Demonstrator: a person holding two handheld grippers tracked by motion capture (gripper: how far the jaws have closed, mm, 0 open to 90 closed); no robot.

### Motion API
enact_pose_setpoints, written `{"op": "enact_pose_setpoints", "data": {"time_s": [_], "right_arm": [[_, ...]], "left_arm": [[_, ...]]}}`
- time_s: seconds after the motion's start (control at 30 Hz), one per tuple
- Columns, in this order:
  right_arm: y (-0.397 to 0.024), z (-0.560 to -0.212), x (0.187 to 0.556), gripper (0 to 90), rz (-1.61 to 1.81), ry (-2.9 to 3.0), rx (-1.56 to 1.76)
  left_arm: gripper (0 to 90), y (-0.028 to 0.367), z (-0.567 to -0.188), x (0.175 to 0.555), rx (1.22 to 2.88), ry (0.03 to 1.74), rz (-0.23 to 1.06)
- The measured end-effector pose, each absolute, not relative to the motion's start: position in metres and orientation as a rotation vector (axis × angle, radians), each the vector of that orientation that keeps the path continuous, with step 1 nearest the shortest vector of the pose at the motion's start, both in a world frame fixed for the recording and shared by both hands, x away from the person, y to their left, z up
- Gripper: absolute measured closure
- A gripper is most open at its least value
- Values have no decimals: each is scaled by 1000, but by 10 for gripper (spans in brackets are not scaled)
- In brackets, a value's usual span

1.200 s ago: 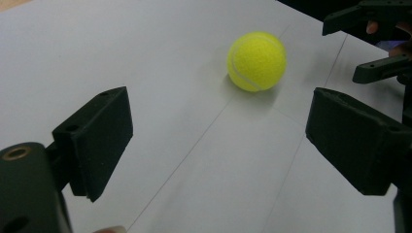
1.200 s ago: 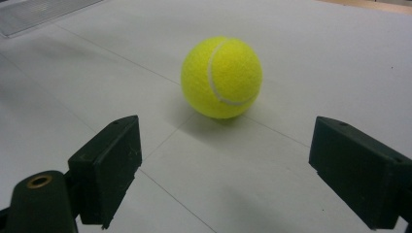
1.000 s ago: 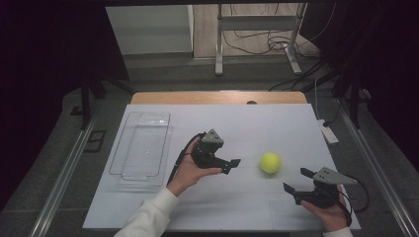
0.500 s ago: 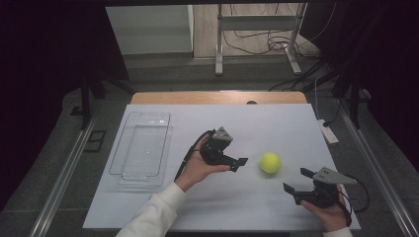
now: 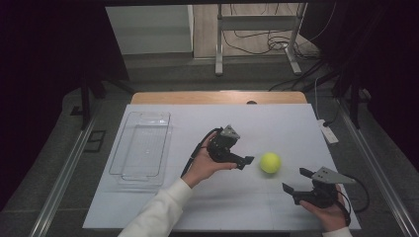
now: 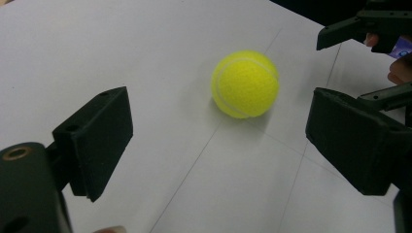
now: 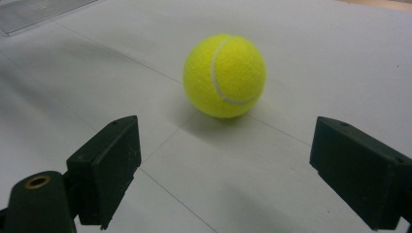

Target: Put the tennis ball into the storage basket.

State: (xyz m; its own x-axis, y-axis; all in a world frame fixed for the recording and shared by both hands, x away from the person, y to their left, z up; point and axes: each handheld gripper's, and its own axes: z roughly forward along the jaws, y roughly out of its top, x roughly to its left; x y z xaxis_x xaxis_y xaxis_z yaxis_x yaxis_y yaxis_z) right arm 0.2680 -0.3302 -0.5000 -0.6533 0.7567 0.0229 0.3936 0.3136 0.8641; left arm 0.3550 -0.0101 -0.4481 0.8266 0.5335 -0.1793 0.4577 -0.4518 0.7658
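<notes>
A yellow tennis ball (image 5: 270,162) rests on the white worktop (image 5: 276,126), right of centre, free of both grippers and lying between them. The left gripper (image 5: 245,160), held in the person's left hand (image 5: 205,165), points at the ball from the left with its tips just short of it and not touching. In the left gripper view the fingers (image 6: 94,141) stand wide apart with nothing between them, and the ball (image 6: 245,83) sits ahead of the gap, nearer the right-hand finger and beyond both tips. The right gripper (image 5: 296,181), held in the right hand (image 5: 328,215) close to the near right corner of the worktop, points up and left toward the ball from a little farther off. In the right gripper view its fingers (image 7: 107,162) are also spread wide and empty, and the ball (image 7: 225,75) lies ahead, roughly centred on the gap but clear of the tips, with bare worktop in between. The right gripper also appears at the upper right of the left gripper view (image 6: 354,53), beyond the ball. A clear plastic tray (image 5: 123,168) lies empty on the left part of the worktop, well apart from the ball.
</notes>
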Motion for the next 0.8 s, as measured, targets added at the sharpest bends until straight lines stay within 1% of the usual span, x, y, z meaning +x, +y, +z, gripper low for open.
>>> {"op": "enact_pose_setpoints", "data": {"time_s": [0.6,0.8], "right_arm": [[-330,-501,269,117,1278,2211,1018],[-330,-502,269,117,1277,2213,1018]], "left_arm": [[114,-29,-451,367,2137,708,76],[113,-32,-450,369,2144,706,82]]}}
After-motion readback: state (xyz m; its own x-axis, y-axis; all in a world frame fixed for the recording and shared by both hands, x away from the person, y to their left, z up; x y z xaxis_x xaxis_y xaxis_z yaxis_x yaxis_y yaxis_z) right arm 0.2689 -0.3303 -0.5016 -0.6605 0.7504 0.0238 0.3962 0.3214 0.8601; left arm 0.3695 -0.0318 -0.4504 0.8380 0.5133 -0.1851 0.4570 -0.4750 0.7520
